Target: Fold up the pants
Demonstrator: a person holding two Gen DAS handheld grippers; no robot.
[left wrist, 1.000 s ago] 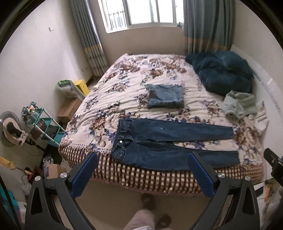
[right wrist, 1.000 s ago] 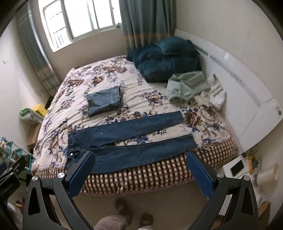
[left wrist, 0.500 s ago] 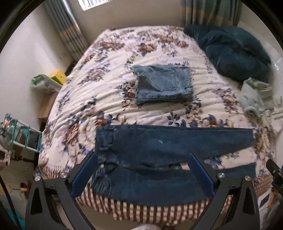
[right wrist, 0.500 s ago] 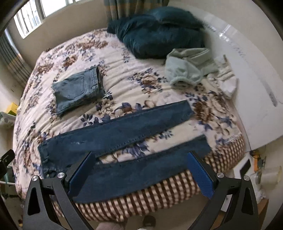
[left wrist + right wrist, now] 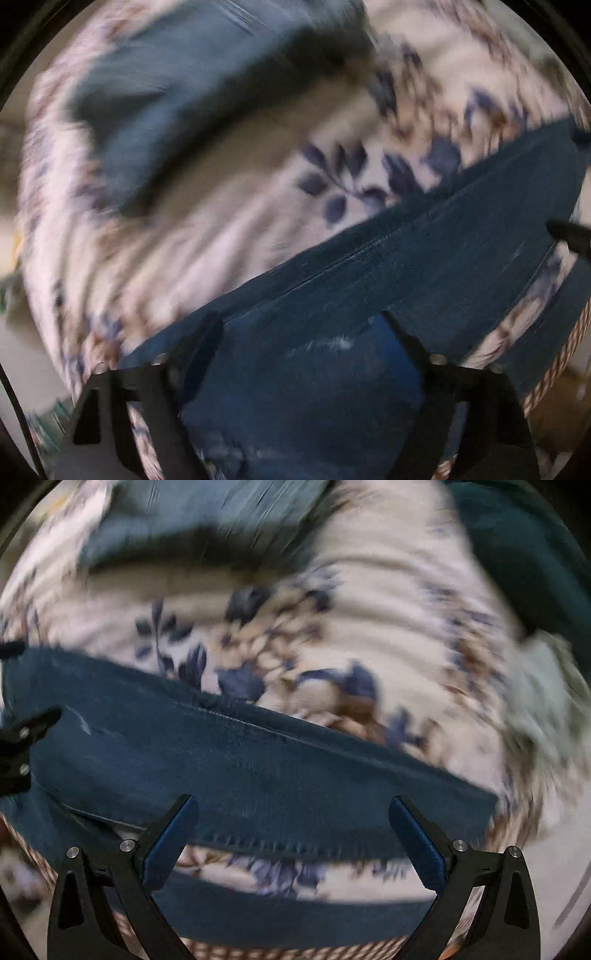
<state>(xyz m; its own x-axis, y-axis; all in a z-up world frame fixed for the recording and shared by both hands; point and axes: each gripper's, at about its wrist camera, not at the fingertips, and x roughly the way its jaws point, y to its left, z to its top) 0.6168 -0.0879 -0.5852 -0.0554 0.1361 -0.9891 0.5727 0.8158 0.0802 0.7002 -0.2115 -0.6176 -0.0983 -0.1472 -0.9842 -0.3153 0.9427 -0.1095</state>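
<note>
Dark blue jeans (image 5: 406, 258) lie spread flat on the floral bedspread (image 5: 221, 229), legs apart. My left gripper (image 5: 303, 332) is open, close above the waist end of the jeans. My right gripper (image 5: 291, 812) is open, close above the far leg (image 5: 258, 768), near its hem; the near leg (image 5: 295, 915) lies below it by the bed edge. The left gripper's tip shows at the left of the right wrist view (image 5: 22, 746). Both views are motion-blurred.
A folded pair of lighter jeans (image 5: 177, 99) lies further back on the bed, also in the right wrist view (image 5: 207, 513). A dark teal pillow (image 5: 524, 554) and pale green clothes (image 5: 550, 701) lie at the right. The checked bed edge (image 5: 295, 949) is at the bottom.
Both grippers have dropped quickly from above the bed's edge to just over the jeans. Both have stayed open. The jeans have not moved.
</note>
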